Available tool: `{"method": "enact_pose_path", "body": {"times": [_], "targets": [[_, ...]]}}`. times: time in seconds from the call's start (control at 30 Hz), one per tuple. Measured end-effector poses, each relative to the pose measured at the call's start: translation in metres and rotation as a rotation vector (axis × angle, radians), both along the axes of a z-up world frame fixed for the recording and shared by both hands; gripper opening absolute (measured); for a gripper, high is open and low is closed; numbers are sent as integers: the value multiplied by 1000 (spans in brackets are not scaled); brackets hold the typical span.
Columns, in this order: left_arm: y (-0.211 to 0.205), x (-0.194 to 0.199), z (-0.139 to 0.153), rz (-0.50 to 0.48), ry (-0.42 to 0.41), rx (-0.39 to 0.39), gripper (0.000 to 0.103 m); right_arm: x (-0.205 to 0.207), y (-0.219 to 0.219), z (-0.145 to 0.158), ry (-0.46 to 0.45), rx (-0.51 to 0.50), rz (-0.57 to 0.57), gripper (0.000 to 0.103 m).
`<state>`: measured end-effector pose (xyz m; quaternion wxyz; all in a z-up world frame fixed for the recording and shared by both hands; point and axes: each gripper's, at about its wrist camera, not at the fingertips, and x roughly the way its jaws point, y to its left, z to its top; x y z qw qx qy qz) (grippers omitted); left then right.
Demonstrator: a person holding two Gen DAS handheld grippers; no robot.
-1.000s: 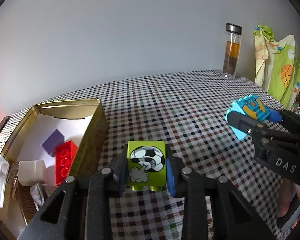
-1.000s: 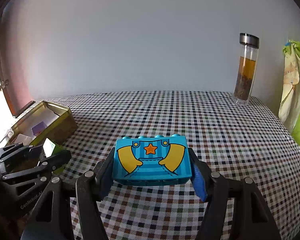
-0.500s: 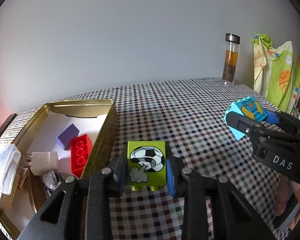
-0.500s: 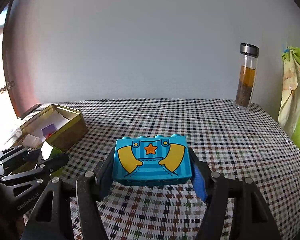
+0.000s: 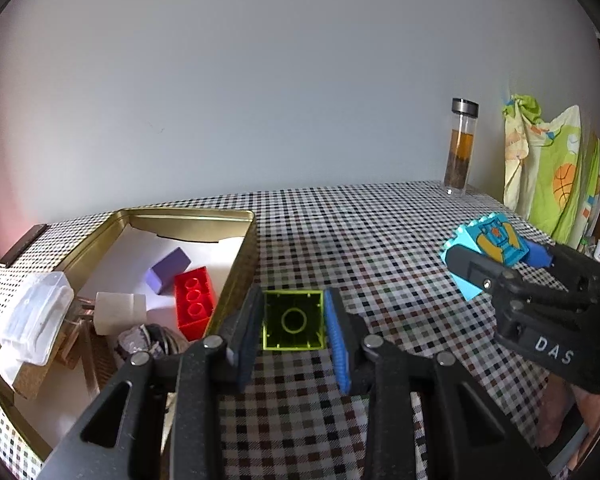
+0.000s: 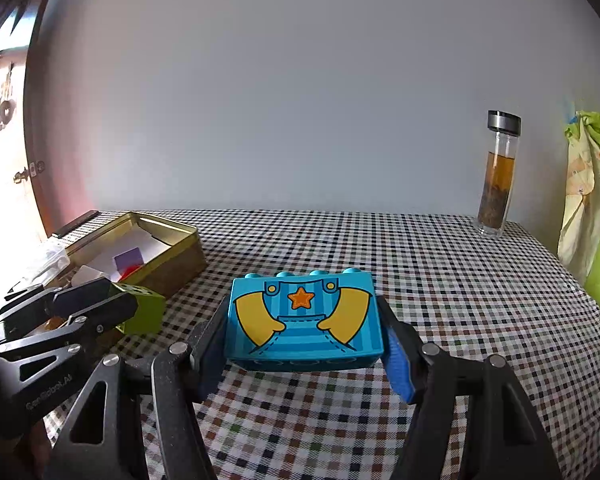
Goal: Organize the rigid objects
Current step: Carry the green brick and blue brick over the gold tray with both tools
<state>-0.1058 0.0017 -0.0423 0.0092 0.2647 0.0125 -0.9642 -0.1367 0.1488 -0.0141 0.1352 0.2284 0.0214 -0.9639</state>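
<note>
- "DAS" readable on right gripper body; other lettering blurred.
- Left gripper pinching green block, hollow underside facing camera, just right of gold tin.
- Right gripper pinching blue overalls block above checkered tablecloth.

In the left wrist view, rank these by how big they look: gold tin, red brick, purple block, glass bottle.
1. gold tin, clearly largest.
2. glass bottle, though it stands far back, so its true size is unsure.
3. red brick.
4. purple block, smallest.
</note>
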Motion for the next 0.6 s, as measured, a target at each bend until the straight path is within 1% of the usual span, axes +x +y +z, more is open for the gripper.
{"method": "enact_pose_path", "body": {"times": [0.27,0.6], "targets": [[-7,20,2,15,30,3,30,18,-19,2,33,15,32,68],[-17,33,5,37,51,11,30,31,-34,4,53,12,75,68]]}}
